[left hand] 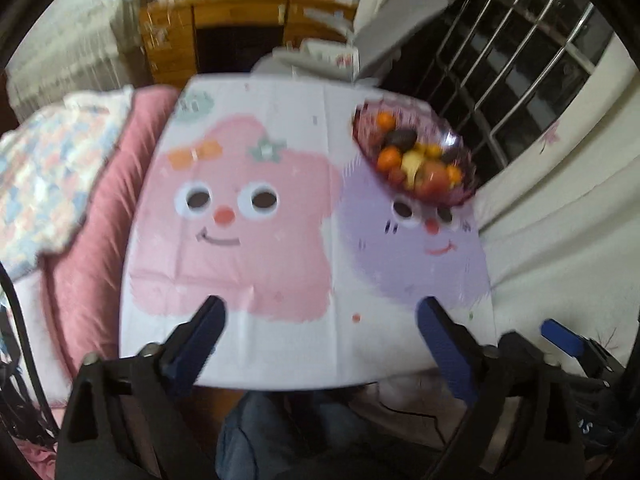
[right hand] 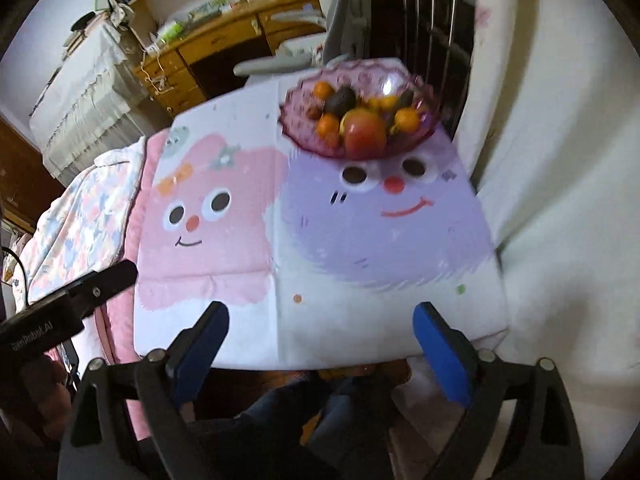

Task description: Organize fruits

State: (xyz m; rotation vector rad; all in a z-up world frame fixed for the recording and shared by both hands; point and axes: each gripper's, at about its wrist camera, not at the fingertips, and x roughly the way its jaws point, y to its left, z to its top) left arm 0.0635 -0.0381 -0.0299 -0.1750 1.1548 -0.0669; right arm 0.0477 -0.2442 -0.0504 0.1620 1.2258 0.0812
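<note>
A purple glass bowl (left hand: pixel 460 196) stands at the far right of the table, on the purple cartoon face of the cloth; it also shows in the right wrist view (right hand: pixel 296 128). It holds several fruits: oranges (left hand: pixel 389 159), a red apple (right hand: pixel 365 134), a dark avocado (right hand: pixel 340 101) and yellow pieces. My left gripper (left hand: pixel 320 312) is open and empty above the table's near edge. My right gripper (right hand: pixel 320 316) is open and empty, also near the front edge. Both are well short of the bowl.
The table cloth (left hand: pixel 248 248) shows a pink and a purple cartoon face. A pink bed with a patterned quilt (left hand: pixel 44 184) lies left. A wooden desk (left hand: pixel 240 28) stands behind. A barred window (left hand: pixel 520 68) is at right. My knees (left hand: pixel 280 432) are under the front edge.
</note>
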